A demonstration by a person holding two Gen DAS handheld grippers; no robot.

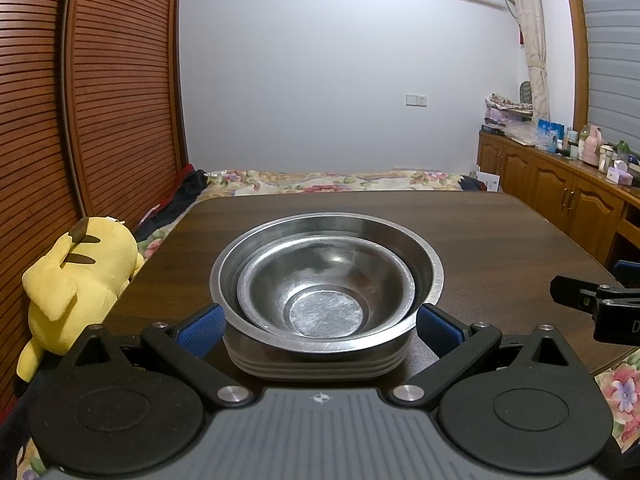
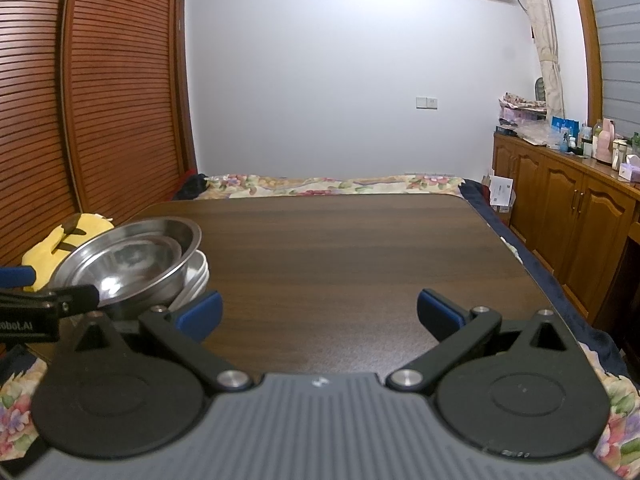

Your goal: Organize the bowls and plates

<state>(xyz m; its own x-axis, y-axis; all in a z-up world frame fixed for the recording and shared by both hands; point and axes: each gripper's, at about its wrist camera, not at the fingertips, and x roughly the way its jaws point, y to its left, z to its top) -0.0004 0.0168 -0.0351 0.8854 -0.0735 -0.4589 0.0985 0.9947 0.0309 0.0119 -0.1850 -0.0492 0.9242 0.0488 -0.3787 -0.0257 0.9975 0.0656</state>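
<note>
Left gripper (image 1: pixel 320 330) sits low over the near part of the dark wooden table (image 1: pixel 500 240), its blue-padded fingers (image 1: pixel 202 330) spread wide to either side of a stack of metal dishes. Whether the pads touch the stack or stand just clear of it cannot be told from the left wrist view. The stack stands on the table, toward its left side in the right wrist view: a large steel bowl (image 1: pixel 430 270) holds a smaller steel bowl (image 1: pixel 324 284) nested inside it, the smaller one lying toward the near wall of the larger. Under both lie several stacked plates (image 1: pixel 316 366), whose pale edges show as bands below the large bowl's rim. In the right wrist view the same stack (image 2: pixel 132 260) appears tilted by the lens, with the left gripper's finger just in front of it.

Right gripper (image 2: pixel 318 312) hangs over bare tabletop to the right of the stack, well apart from it, jaws wide apart and gripping nothing.

Off the table's left edge leans a yellow plush toy (image 1: pixel 76 284). Beyond the table's far edge lies a floral bedspread (image 1: pixel 320 182), and wooden cabinets (image 1: pixel 560 196) run along the right of the table.
</note>
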